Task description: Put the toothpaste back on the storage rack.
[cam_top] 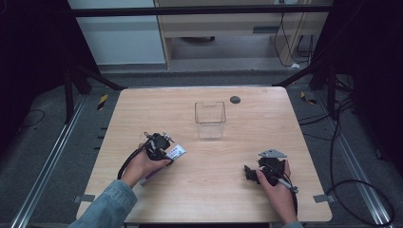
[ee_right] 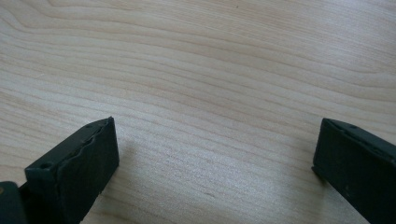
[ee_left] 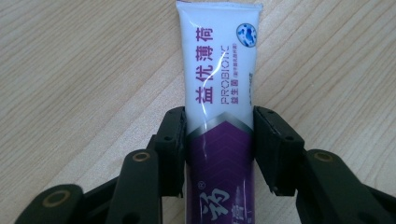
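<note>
A square table (cam_top: 209,190) of pale wood-grain laminate with rounded corners carries everything. Toward its far middle stands a clear, thin-walled plastic box (cam_top: 209,119), open at the top and rectangular. On the near left lies a flat, glossy toothpaste tube (ee_left: 219,93), white at its crimped end and purple lower down; the left gripper (ee_left: 219,140) has its ribbed black pads clamped against both edges of it. On the near right, the right gripper (ee_right: 215,149) holds its matte jaws wide apart over bare wood.
</note>
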### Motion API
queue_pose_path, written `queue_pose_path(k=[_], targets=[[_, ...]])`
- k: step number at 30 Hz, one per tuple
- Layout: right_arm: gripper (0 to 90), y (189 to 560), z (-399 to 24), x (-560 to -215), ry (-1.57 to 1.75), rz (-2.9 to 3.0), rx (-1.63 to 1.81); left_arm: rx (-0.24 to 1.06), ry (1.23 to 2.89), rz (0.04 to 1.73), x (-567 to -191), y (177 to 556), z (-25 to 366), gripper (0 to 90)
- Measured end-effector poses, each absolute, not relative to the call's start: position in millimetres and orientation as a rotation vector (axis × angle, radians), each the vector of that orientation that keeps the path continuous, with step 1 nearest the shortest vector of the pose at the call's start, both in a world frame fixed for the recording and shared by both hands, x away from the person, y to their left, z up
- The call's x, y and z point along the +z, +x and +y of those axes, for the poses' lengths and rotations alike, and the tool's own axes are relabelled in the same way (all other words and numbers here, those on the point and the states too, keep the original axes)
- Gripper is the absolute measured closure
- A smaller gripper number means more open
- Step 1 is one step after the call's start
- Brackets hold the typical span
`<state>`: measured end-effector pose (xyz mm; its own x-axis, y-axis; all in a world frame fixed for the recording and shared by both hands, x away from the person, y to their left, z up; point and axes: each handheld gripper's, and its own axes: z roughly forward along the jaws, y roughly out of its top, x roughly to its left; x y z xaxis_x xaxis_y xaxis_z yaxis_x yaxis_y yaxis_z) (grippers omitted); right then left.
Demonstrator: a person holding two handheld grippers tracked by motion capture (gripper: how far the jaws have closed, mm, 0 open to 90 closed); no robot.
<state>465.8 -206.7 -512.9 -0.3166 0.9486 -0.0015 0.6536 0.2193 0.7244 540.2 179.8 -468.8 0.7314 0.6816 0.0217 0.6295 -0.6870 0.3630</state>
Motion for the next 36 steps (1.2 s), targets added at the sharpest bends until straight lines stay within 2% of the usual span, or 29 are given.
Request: queue_pose_path(k=[7, 16, 20, 36], targets=[[0.4, 465.9, -206.9, -512.9, 1.474, 2.052, 0.877, 0.219, 2.595, 1.012, -468.7, 538.5, 179.9, 60.7], [0.3, 465.8, -206.7, -512.9, 1.478, 2.051, 0.878, 0.211, 2.58, 1.002, -465.9, 537.6, 182.4, 70.0], [0.3, 465.9, -206.9, -513.0, 1.474, 2.051, 0.876, 0.202, 2.573, 0.987, -462.7, 536.9, 184.1, 76.7], [0.3, 465.9, -206.8, -512.9, 1.475, 2.052, 0.877, 0.305, 2.497, 0.945, -438.2, 525.8, 186.3, 78.6]])
